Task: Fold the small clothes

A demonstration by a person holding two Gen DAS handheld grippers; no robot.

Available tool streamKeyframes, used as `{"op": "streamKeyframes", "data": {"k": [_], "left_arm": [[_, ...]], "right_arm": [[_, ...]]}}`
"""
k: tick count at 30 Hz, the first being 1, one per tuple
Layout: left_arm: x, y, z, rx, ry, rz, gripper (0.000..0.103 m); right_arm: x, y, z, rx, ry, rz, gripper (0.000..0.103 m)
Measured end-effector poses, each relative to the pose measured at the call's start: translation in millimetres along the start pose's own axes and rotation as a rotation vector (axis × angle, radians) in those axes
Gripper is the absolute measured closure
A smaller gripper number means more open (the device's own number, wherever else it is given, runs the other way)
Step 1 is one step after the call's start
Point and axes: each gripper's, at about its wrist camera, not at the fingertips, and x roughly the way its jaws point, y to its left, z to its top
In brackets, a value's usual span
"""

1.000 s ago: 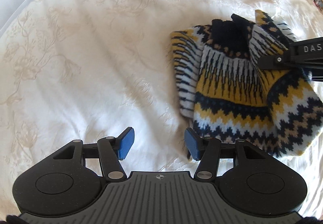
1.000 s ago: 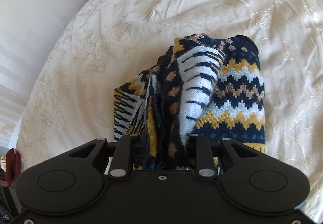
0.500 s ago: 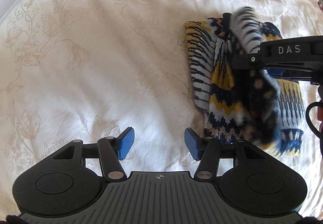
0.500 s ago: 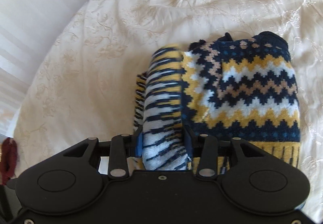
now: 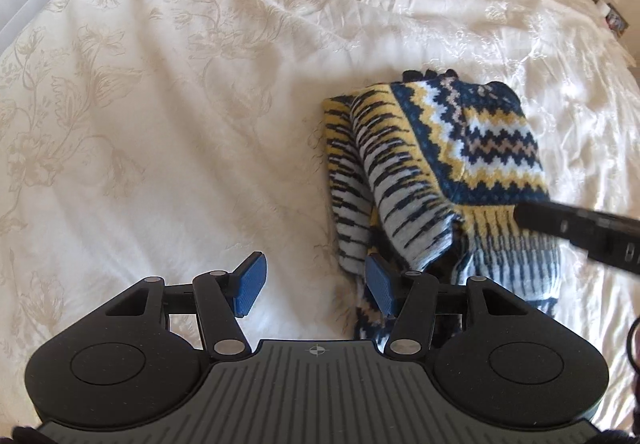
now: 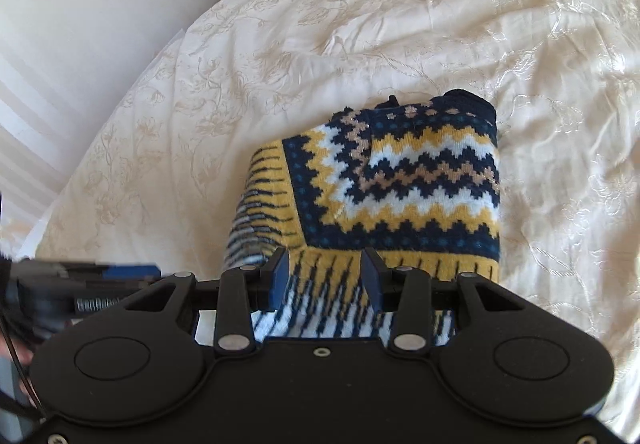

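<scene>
The navy, yellow and white zigzag-patterned knitted sweater [image 6: 400, 188] lies folded into a compact bundle on the cream floral-embroidered bedspread [image 5: 168, 92], one striped flap draped loosely at its near left edge. The right gripper [image 6: 323, 278] hovers over the striped hem, jaws parted, gripping nothing. The left gripper [image 5: 314, 284] sits just beside the bundle, jaws wide, empty. Judgement: a fold appears just laid; next, the loose flap needs tucking square. No legible writing or brand is visible.
</scene>
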Motion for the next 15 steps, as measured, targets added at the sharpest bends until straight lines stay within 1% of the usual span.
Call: {"op": "streamKeyframes", "data": {"k": [1, 2, 3, 6, 8, 9, 11, 13, 15], "left_arm": [[0.9, -2.4, 3.3, 0.001, 0.002, -0.010, 0.049], [2.1, -5.2, 6.4, 0.005, 0.005, -0.018, 0.049], [3.8, -7.2, 10.0, 0.009, 0.008, -0.022, 0.049], [5.2, -11.5, 15.1, 0.020, 0.008, -0.033, 0.049], [5.1, -11.6, 17.7, 0.016, 0.012, -0.041, 0.049], [5.0, -11.1, 19.0, 0.012, 0.015, -0.047, 0.049], [4.2, -8.5, 20.7, -0.003, 0.023, -0.065, 0.049], [3.3, -5.4, 21.5, -0.026, 0.026, -0.084, 0.049], [2.7, -3.1, 22.1, -0.042, 0.027, -0.104, 0.049]], "right_arm": [[-1.0, 3.4, -4.6, -0.028, 0.008, -0.007, 0.047], [-1.7, 8.8, -11.5, -0.064, 0.017, -0.009, 0.041], [-2.3, 14.7, -18.2, -0.103, 0.019, -0.005, 0.039], [-0.2, 36.8, -37.3, -0.221, 0.018, 0.004, 0.037], [7.0, 53.0, -48.1, -0.303, 0.026, 0.003, 0.029], [11.8, 62.7, -54.8, -0.360, 0.027, -0.009, 0.028], [21.5, 78.9, -66.3, -0.462, 0.030, -0.038, 0.027], [32.4, 93.1, -77.6, -0.569, 0.028, -0.092, 0.027], [44.6, 104.1, -89.5, -0.695, 0.025, -0.165, 0.031]]}}
